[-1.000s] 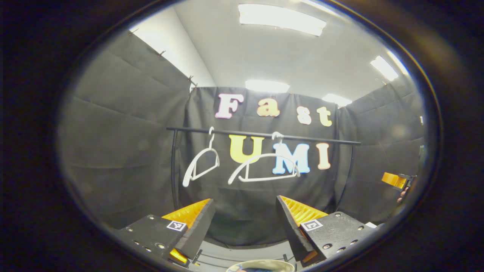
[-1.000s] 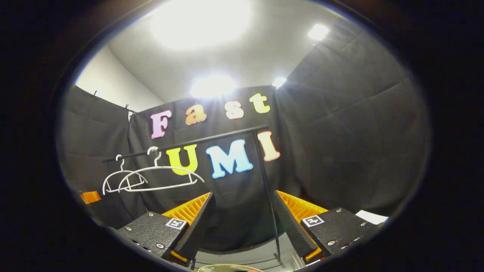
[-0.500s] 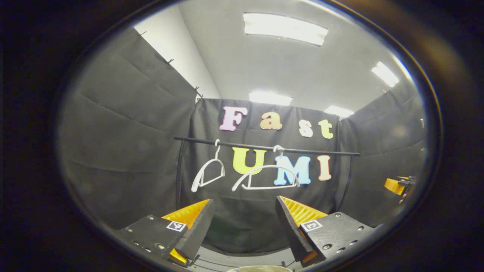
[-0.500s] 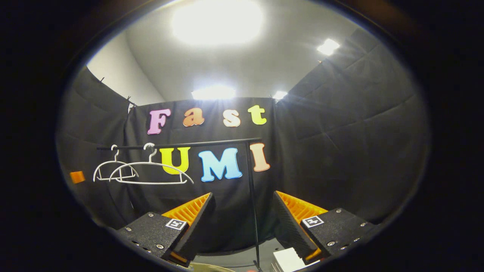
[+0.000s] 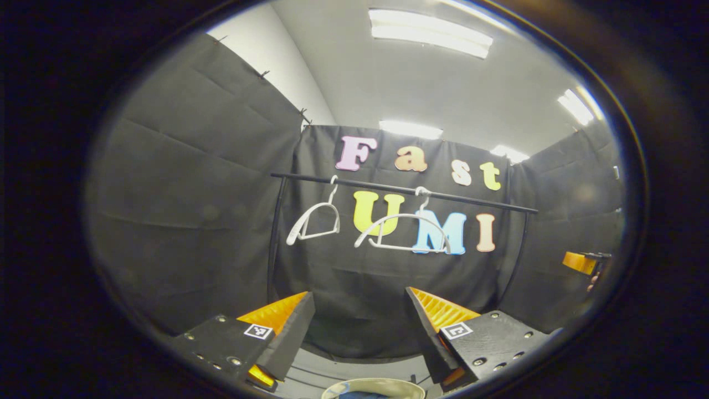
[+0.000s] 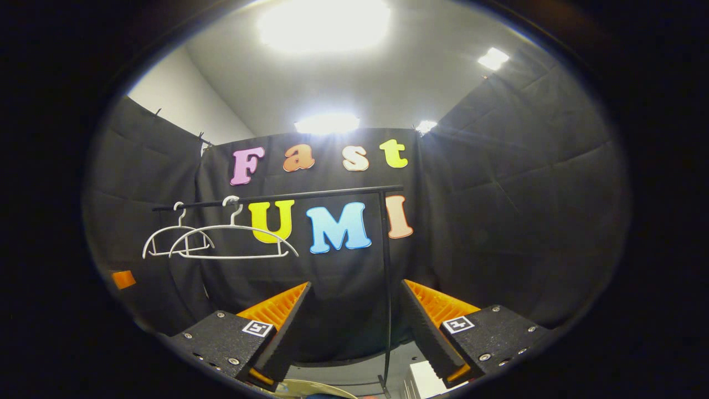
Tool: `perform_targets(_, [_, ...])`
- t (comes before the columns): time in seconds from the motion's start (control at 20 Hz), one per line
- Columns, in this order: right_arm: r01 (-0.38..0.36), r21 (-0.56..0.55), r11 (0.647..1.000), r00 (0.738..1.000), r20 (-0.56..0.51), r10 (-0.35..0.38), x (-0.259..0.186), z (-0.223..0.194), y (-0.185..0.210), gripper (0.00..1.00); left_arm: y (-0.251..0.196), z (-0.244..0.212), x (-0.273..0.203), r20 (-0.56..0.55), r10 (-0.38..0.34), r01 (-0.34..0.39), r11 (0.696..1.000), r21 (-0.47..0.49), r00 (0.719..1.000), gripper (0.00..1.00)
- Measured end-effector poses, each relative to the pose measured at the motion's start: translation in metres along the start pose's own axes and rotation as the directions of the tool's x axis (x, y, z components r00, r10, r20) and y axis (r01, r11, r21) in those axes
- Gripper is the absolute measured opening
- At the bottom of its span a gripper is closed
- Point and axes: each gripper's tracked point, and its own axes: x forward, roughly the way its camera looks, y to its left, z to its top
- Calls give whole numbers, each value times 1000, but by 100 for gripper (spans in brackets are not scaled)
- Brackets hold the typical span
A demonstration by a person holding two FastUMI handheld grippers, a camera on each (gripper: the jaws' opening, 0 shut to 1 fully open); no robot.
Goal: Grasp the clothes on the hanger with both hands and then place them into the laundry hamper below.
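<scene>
Left claw (image 5: pixel 360 321) stands wide, fingers apart, nothing between them. Right claw (image 6: pixel 354 316) likewise wide and holding nothing. Ahead of and above both claws runs a black rail (image 5: pixel 404 191) on thin black uprights. Two white hangers hang from it, both bare: one (image 5: pixel 314 221) above the left claw's left finger, turned edge-on, the other (image 5: pixel 403 233) above its right finger. From the right claw the rail (image 6: pixel 277 198) lies up and to the left, with both hangers (image 6: pixel 232 241) left of its left finger. Directly below the left claw, at the lower edge, shows the pale rim of the hamper (image 5: pixel 374 383) with something blue inside; whether that is the clothes I cannot tell. The hamper rim (image 6: pixel 316 388) also shows under the right claw.
</scene>
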Motion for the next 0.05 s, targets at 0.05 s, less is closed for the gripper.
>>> perform_targets(0.05, [-8, -3, 1000, 1000, -2, 8, 2, 0, 3, 95, 0, -3, -1, 2, 6, -6, 1000, 0, 1000, 96])
